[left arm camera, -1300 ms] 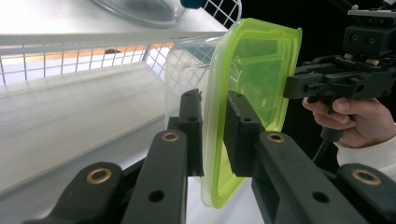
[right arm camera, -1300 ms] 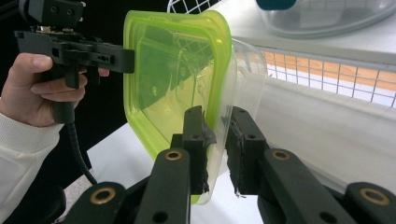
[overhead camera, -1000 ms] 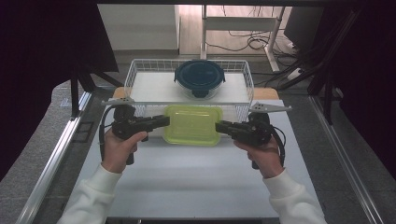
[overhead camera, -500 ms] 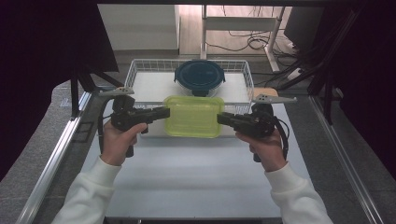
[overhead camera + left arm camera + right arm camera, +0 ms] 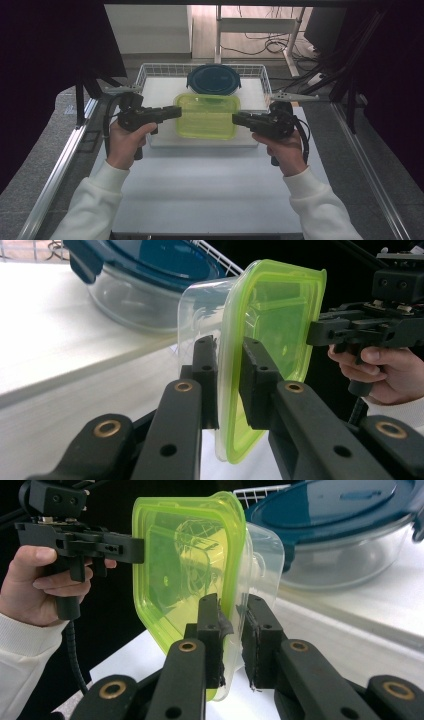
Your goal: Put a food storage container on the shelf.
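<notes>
A clear rectangular container with a lime-green lid [image 5: 207, 116] hangs level above the white table [image 5: 210, 190], just in front of the wire basket [image 5: 150, 70]. My left gripper [image 5: 176, 112] is shut on its left rim. From the other side my right gripper [image 5: 236, 119] is shut on its right rim. In the left gripper view the jaws [image 5: 230, 360] pinch the lid's edge and the container [image 5: 272, 315] shows side-on. The right gripper view has its jaws [image 5: 235, 615] clamped on the opposite rim of the container [image 5: 185, 555].
Inside the wire basket sits a round glass container with a dark blue lid [image 5: 213, 79], right behind the held one. A raised white board [image 5: 200, 142] lies under the basket's front. Metal rails [image 5: 65, 155] run along both table sides.
Both grippers have risen with the green-lidded container and carried it away from me, toward the basket. It now overlaps the blue-lidded container in the high view.
</notes>
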The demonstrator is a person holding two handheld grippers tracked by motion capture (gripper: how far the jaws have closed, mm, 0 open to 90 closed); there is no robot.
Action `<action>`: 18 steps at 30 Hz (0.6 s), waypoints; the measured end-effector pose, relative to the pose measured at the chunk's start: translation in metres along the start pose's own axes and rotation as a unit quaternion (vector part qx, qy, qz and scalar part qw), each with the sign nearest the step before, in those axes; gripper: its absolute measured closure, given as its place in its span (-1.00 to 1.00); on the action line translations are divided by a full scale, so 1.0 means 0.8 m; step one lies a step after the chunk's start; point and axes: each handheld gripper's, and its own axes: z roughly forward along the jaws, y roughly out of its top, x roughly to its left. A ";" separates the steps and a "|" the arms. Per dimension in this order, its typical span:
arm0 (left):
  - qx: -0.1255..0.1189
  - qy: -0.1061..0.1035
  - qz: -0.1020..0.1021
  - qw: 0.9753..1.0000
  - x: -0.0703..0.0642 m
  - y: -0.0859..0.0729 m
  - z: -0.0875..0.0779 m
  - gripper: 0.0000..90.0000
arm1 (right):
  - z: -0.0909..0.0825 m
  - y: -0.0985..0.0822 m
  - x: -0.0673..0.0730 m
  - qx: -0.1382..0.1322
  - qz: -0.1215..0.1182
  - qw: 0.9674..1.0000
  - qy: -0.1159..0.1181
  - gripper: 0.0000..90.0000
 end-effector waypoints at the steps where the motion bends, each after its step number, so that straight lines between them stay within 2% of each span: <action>1: -0.001 -0.002 0.001 1.000 0.000 0.004 0.000 0.77 | -0.001 0.003 0.000 -0.001 0.000 1.000 0.000 0.74; 5: -0.006 -0.013 -0.002 1.000 0.003 0.015 0.001 0.77 | -0.005 0.018 -0.001 -0.010 -0.001 1.000 0.006 0.75; 10: -0.012 -0.015 -0.005 1.000 0.004 0.027 0.002 0.77 | -0.007 0.038 -0.002 -0.012 -0.009 1.000 0.000 0.75; 18: -0.013 -0.005 0.011 1.000 0.006 0.061 0.009 0.78 | -0.005 0.064 -0.009 -0.016 -0.012 1.000 -0.014 0.75</action>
